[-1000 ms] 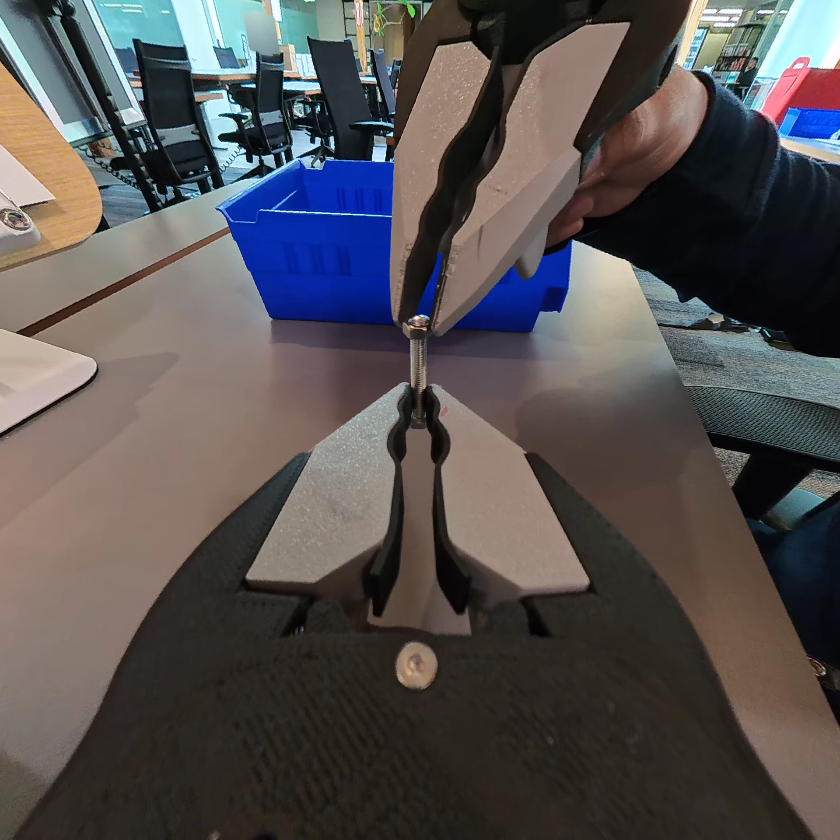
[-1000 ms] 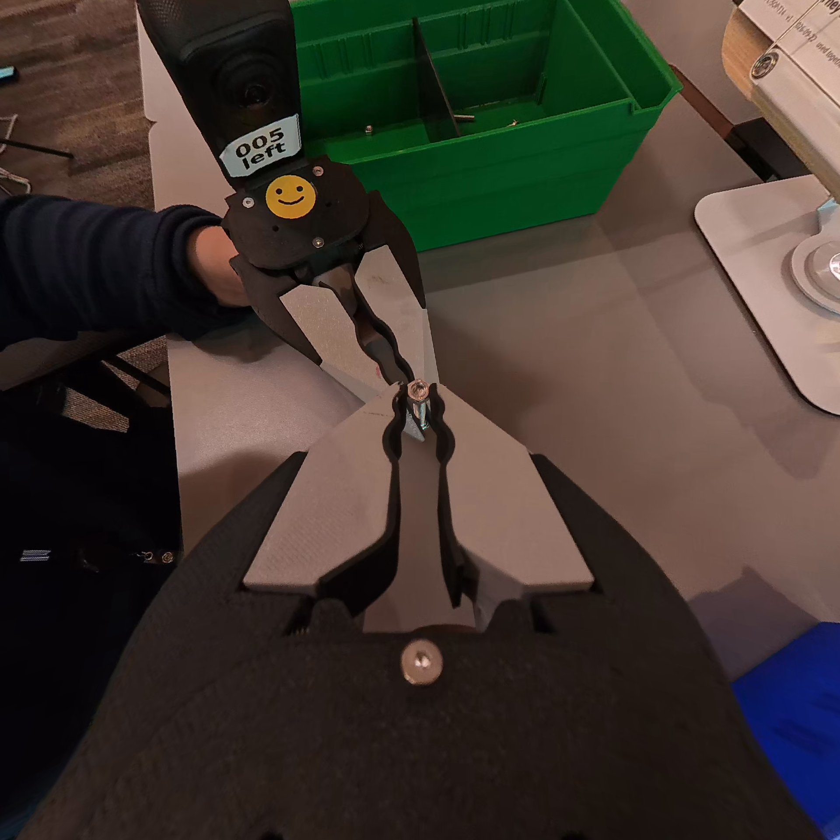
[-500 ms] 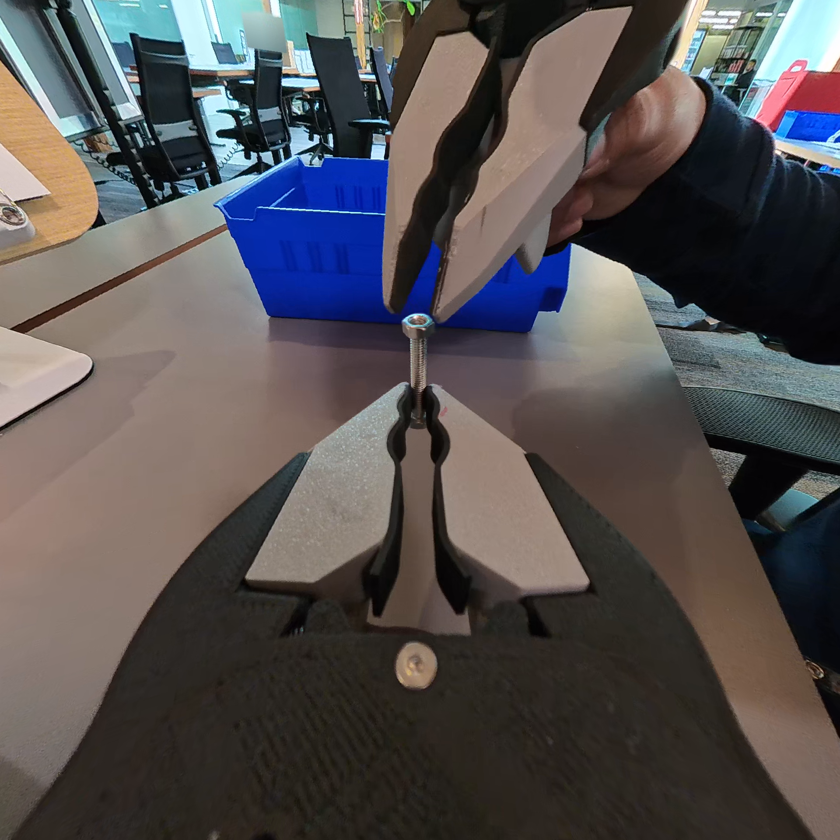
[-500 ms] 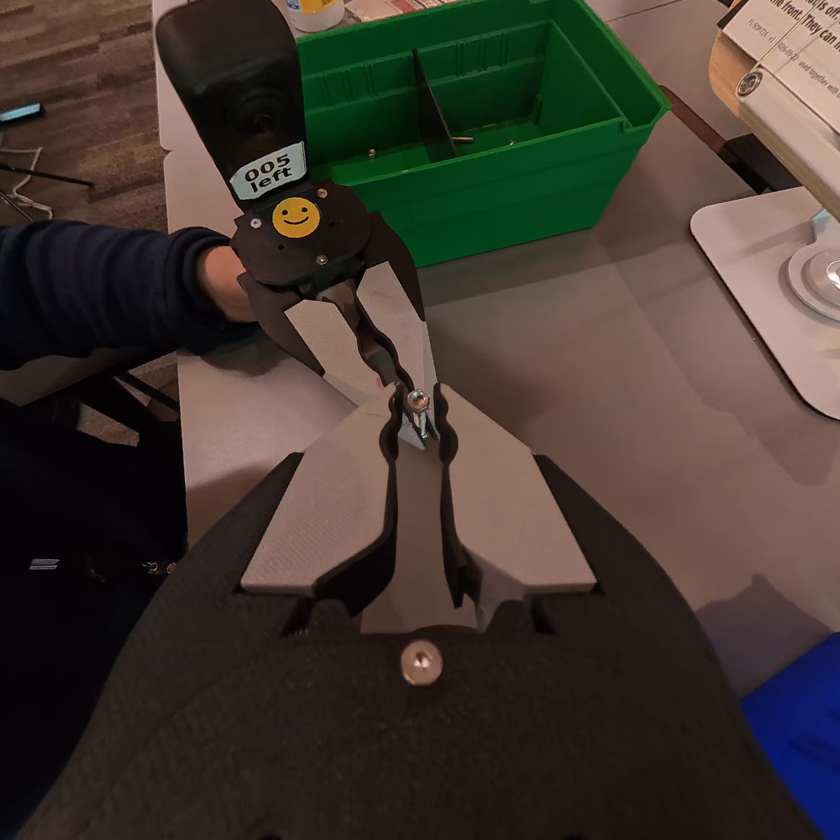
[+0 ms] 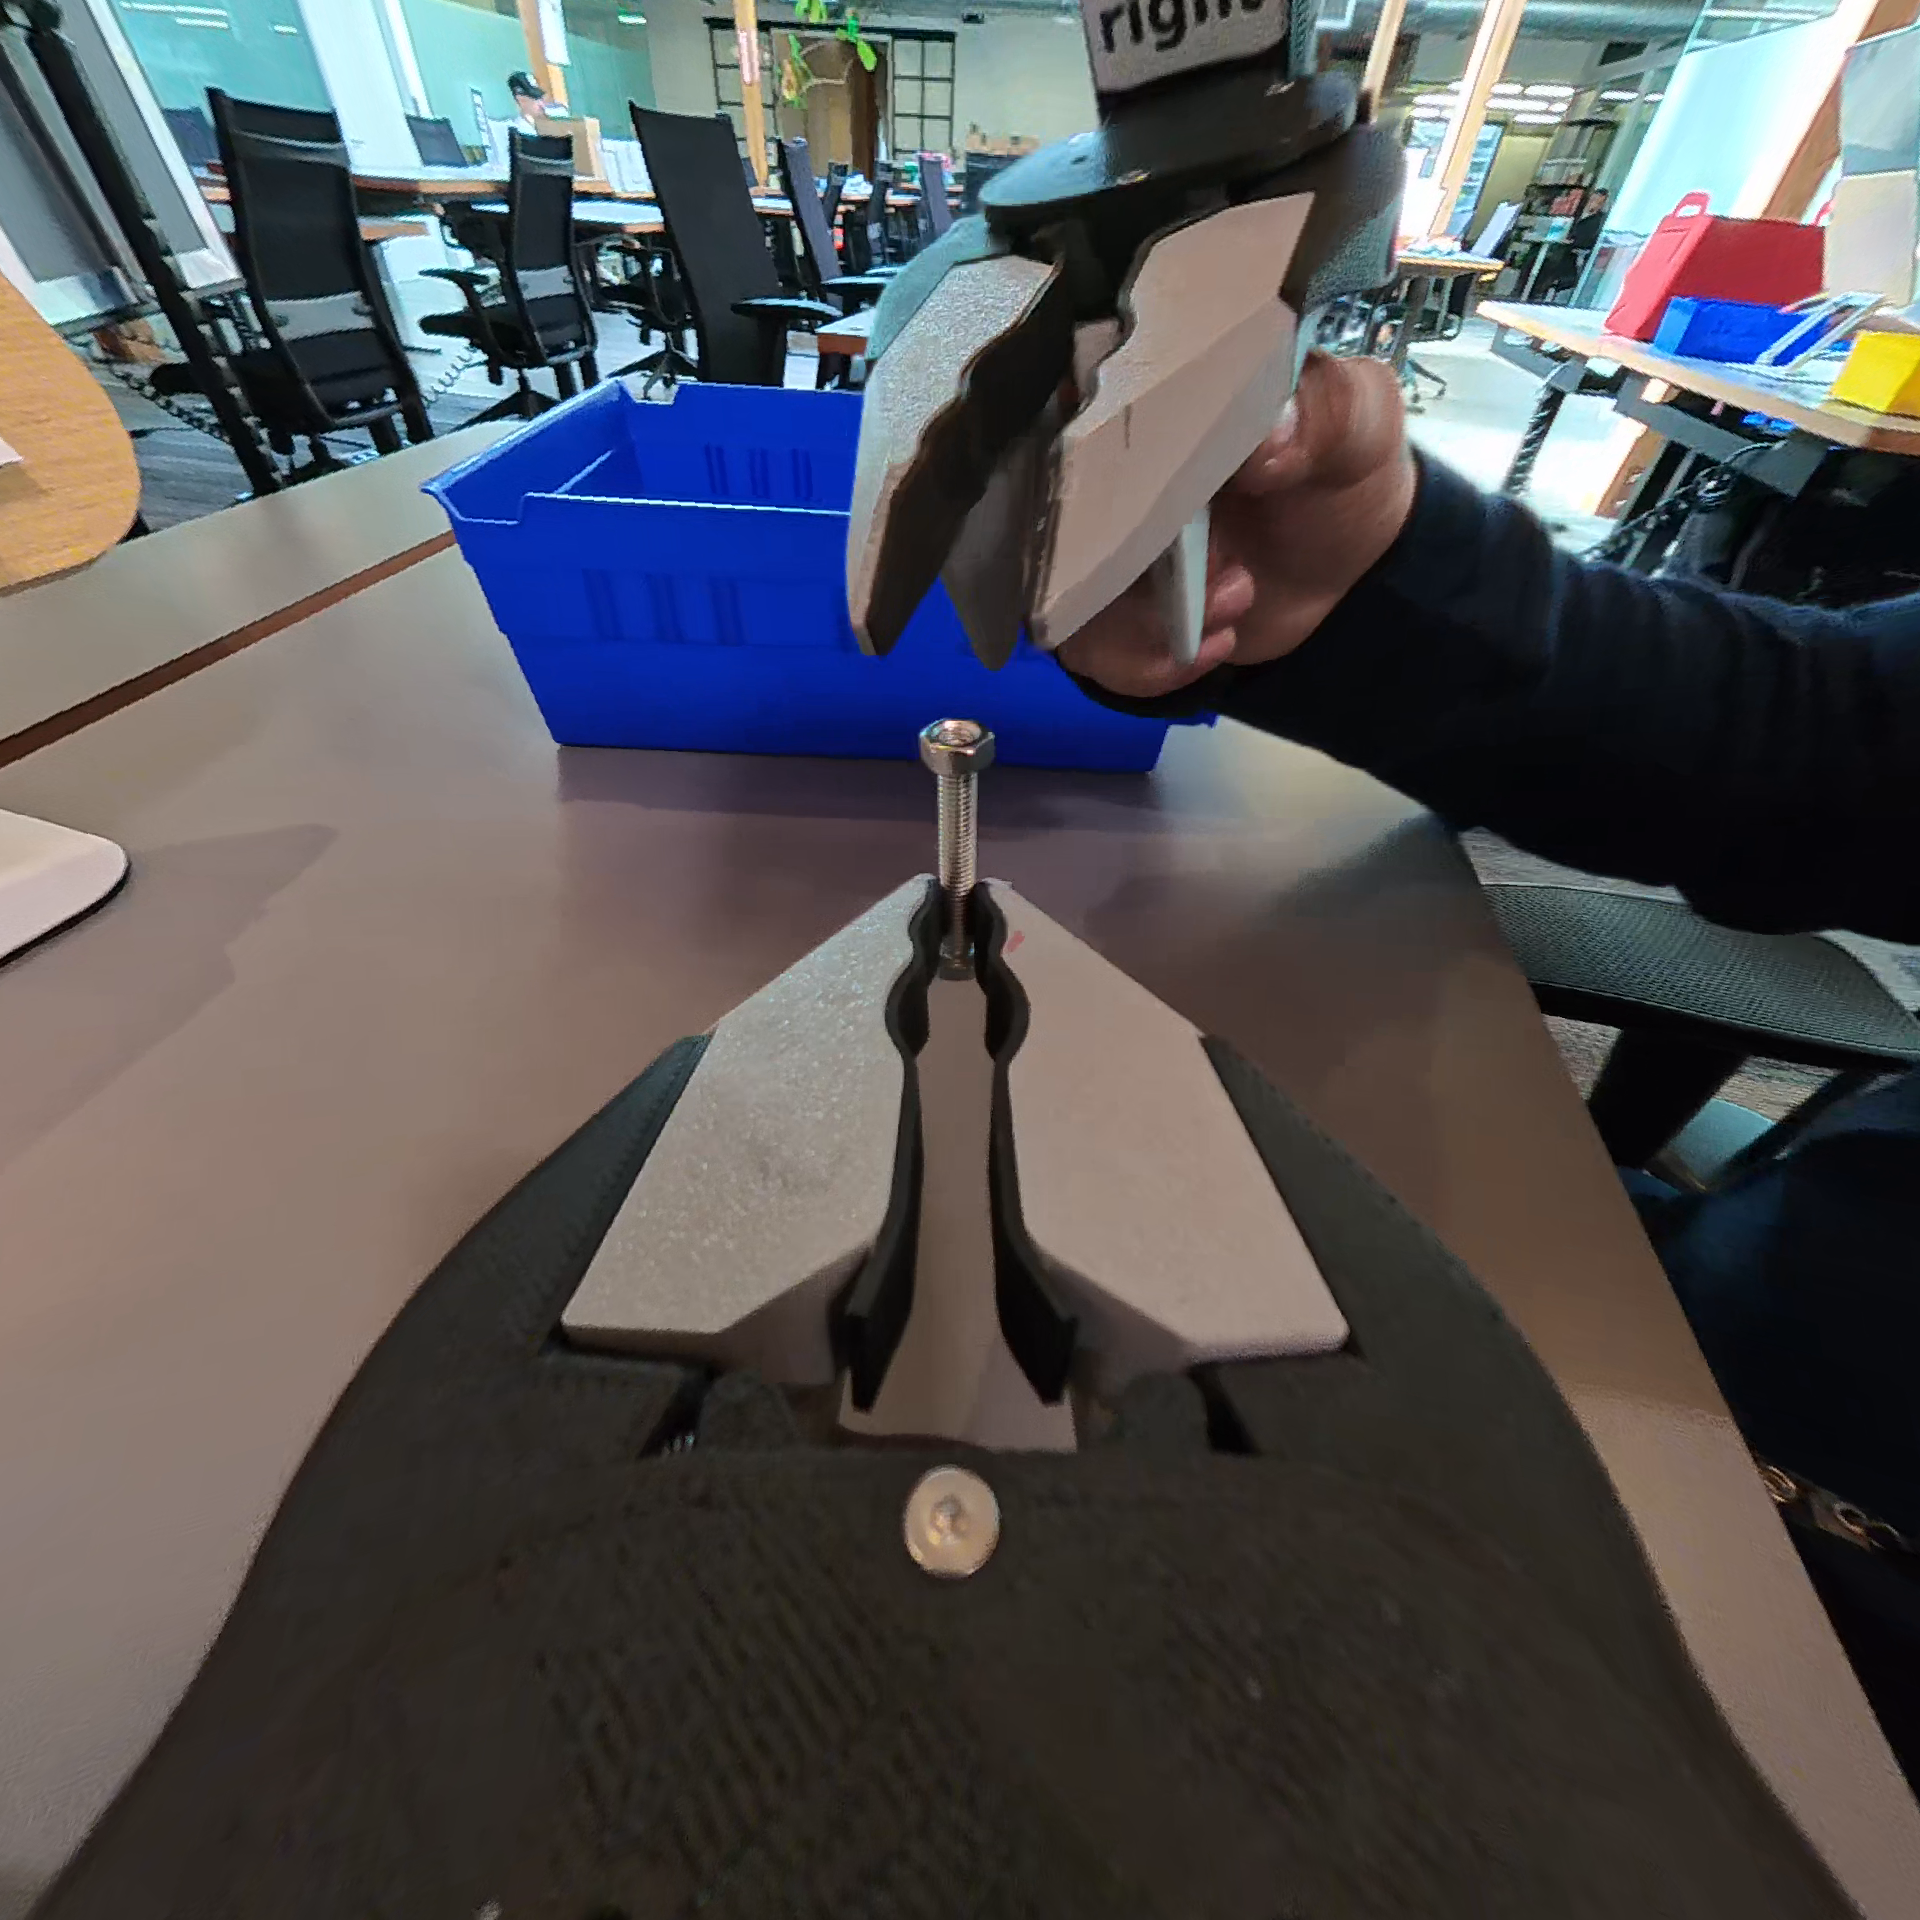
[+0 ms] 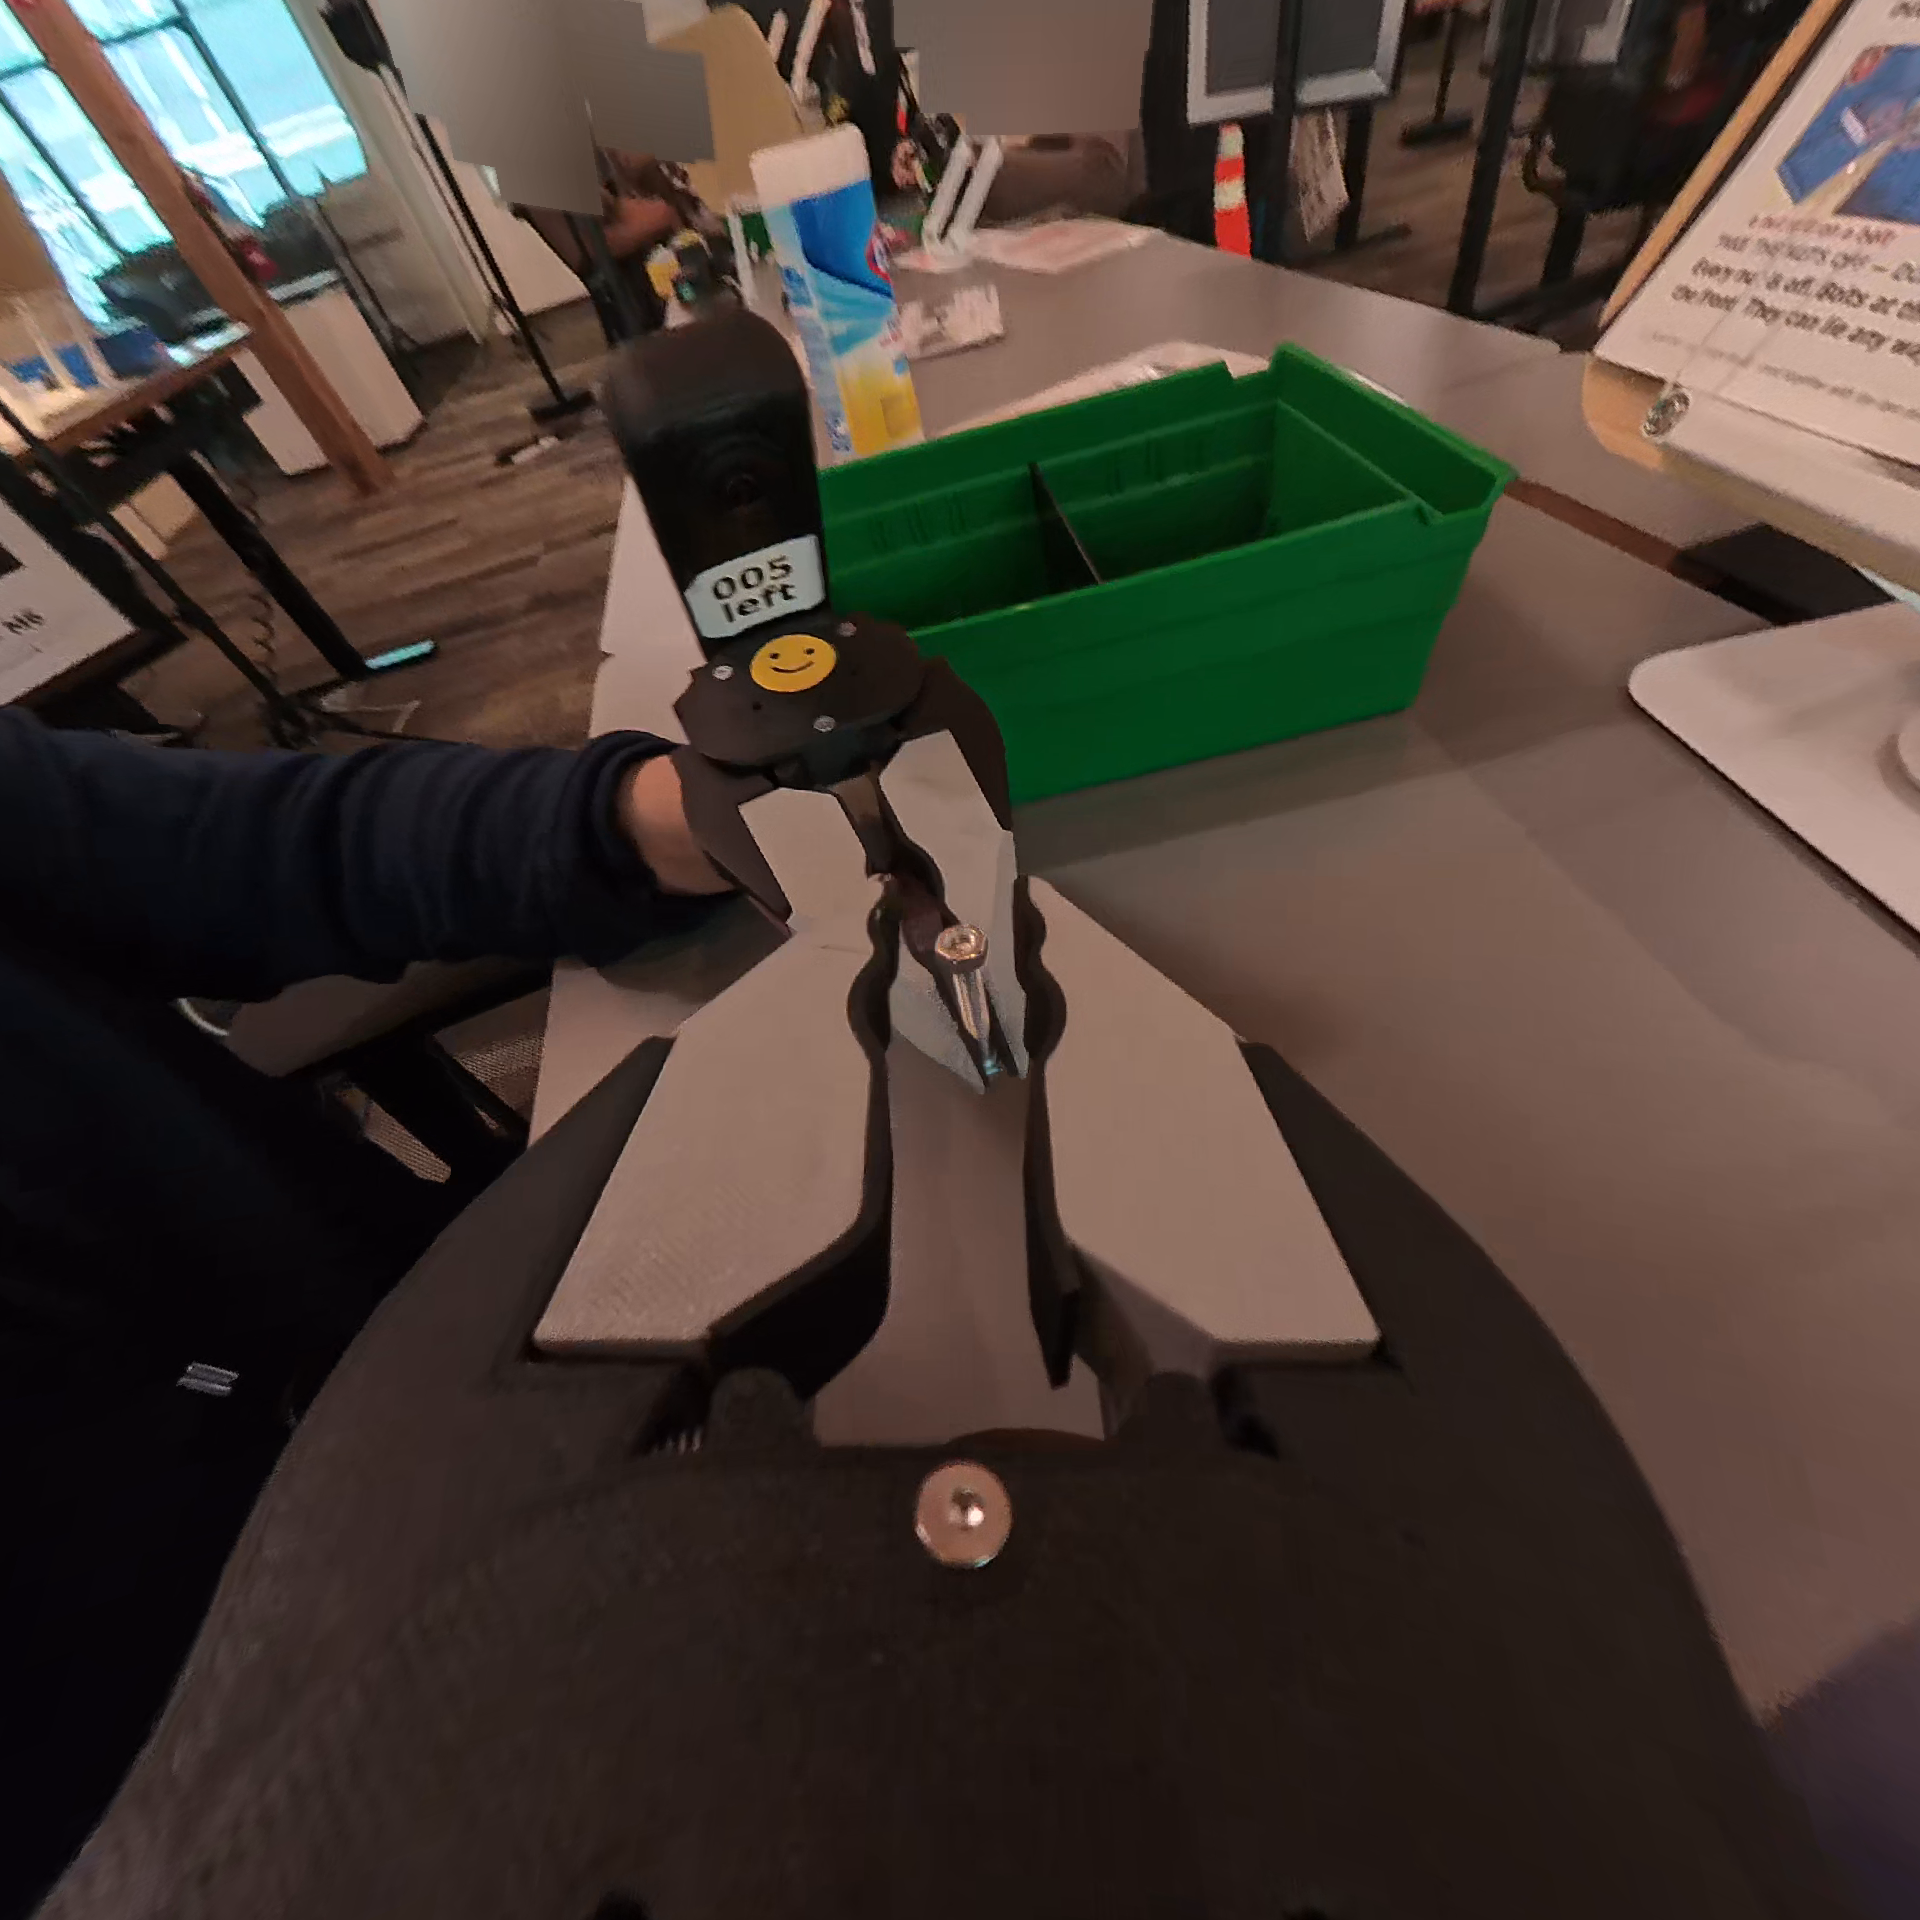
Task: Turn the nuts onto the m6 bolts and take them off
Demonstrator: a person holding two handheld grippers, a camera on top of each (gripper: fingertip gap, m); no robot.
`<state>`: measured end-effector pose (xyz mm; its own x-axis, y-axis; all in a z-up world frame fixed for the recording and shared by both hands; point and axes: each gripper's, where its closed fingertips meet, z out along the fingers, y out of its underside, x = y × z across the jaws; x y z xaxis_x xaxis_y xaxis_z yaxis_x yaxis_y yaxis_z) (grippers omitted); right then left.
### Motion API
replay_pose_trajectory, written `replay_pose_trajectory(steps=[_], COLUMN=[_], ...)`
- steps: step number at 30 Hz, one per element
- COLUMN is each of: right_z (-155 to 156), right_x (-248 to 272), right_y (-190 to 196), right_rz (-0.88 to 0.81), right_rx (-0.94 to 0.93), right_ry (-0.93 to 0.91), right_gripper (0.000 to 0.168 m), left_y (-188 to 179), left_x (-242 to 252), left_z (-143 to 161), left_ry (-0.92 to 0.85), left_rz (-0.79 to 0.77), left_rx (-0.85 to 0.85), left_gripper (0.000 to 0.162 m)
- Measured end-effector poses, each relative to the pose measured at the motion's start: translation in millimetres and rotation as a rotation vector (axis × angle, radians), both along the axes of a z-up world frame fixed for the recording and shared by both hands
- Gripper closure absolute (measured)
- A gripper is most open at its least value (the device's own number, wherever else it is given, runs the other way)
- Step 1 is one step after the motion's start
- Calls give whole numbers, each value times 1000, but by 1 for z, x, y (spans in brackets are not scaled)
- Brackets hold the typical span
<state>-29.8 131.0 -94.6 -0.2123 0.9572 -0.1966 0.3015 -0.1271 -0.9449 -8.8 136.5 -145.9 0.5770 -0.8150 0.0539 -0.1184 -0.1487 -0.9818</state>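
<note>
My left gripper (image 5: 956,920) is shut on the lower end of a silver M6 bolt (image 5: 956,831) and holds it upright above the grey table (image 5: 416,987). A hex nut (image 5: 956,746) sits at the bolt's top end. My right gripper (image 5: 930,649) hangs open and empty just above the nut, not touching it. In the right wrist view my right gripper (image 6: 951,904) is open with the nut (image 6: 958,945) and bolt (image 6: 971,1003) showing between its fingers, below them. The left gripper (image 6: 987,1065) shows there too, held by a hand.
A blue bin (image 5: 727,623) stands behind the bolt. A green bin (image 6: 1195,675) with a divider stands on the other side, with a wipes canister (image 6: 842,301) behind it. A white base plate (image 6: 1787,748) and a board with a sheet (image 6: 1787,312) lie at the side. The table edge and a chair (image 5: 1714,987) are on the right. Some 5 cm of space lies between my two pairs of fingers.
My right gripper was shut on the nut atop the bolt. It has opened, let go and lifted up and away. The left gripper and bolt have stayed put.
</note>
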Motion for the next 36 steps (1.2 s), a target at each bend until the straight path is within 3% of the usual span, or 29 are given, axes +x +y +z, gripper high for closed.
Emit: replay_pose_trajectory(steps=[9, 18, 36], right_z=[-5, -3, -9], right_x=[15, 25, 24], right_y=[-24, -33, -42], right_rz=[177, 210, 244], right_rx=[28, 61, 93], right_ry=[83, 105, 88], right_gripper=[150, 151, 156], left_y=[-21, -37, -42], left_x=[14, 24, 27], left_z=[-2, 2, 4], left_ry=[-10, 10, 2], left_rz=[-151, -232, -251], left_rx=[-25, -18, -15], left_gripper=[158, 158, 158])
